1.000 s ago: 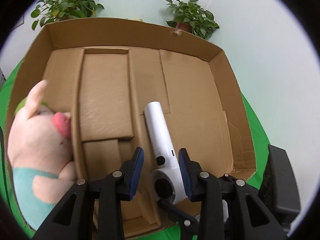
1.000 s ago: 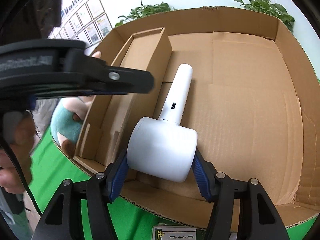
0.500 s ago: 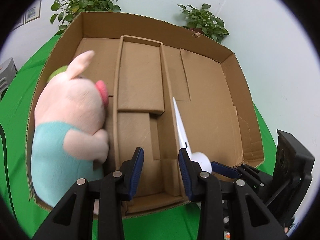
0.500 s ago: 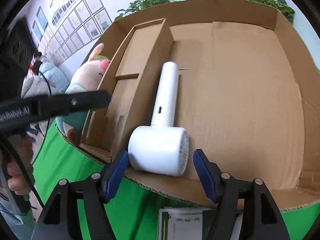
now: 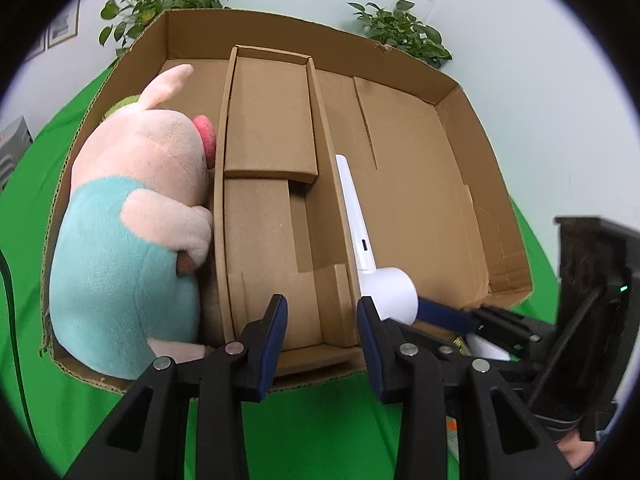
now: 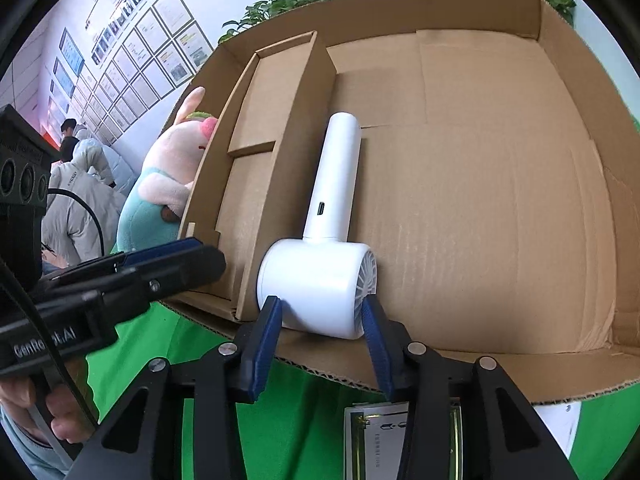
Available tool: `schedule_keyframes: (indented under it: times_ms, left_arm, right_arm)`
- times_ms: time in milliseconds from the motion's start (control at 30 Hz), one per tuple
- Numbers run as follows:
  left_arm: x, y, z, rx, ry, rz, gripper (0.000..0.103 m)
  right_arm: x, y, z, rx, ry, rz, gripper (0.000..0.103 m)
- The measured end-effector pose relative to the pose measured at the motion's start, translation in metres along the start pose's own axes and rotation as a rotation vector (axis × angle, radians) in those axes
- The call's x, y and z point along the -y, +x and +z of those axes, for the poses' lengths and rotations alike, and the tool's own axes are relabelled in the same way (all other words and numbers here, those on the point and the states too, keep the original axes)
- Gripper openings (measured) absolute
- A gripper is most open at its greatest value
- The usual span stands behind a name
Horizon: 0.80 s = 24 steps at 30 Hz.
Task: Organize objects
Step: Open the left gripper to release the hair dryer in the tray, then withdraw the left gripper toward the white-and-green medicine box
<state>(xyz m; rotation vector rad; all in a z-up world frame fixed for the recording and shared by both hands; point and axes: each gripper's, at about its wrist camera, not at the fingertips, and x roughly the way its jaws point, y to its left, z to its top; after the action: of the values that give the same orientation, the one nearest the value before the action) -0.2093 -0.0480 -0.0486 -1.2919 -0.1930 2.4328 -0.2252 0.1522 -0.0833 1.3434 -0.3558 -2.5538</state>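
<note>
Blue-padded and closing at the right gripper (image 6: 321, 303), with the round head of the white handheld fan (image 6: 320, 280) between the jaws. Cannot tell whether already pressing on the head or only standing just beside it. Lies flat on the floor of the large right compartment of the cardboard box (image 6: 480, 20), head at the near wall, handle pointing away, close along the cardboard divider insert (image 5: 268, 128).

Half-open and empty at the left gripper (image 5: 320, 308); hovers over the near edge of the box, in front of the middle compartment. Further left, fills the narrow left compartment: plush pig (image 5: 132, 208), leaning on the divider. Under all, green cloth (image 5: 320, 432).

Compared with half a second ago: stood much wider then, clear of the head on both sides, so looked like a finished release. Closing again now probably means a small correction of the fan, or simply shutting before pulling away; hard to say which. A second ago: clamped on that same head. Left opening unchanged, but then hung over the fan handle.
</note>
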Motion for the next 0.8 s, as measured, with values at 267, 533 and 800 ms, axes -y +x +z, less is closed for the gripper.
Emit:
schedule_keyframes:
  times_ms: [267, 533, 800]
  left_arm:
    - [-0.003, -0.002, -0.012, 0.027, 0.031, 0.057, 0.035]
    - [0.053, -0.053, -0.043, 0.317, 0.189, 0.24, 0.077]
    - [0.091, -0.087, -0.072, 0.465, 0.197, 0.239, 0.085]
  right_arm:
    - [-0.005, -0.059, -0.027, 0.187, -0.032, -0.137, 0.102]
    - [-0.014, -0.123, -0.076, 0.344, -0.104, -0.287, 0.102]
    - [-0.003, -0.166, -0.117, 0.435, -0.034, -0.314, 0.102]
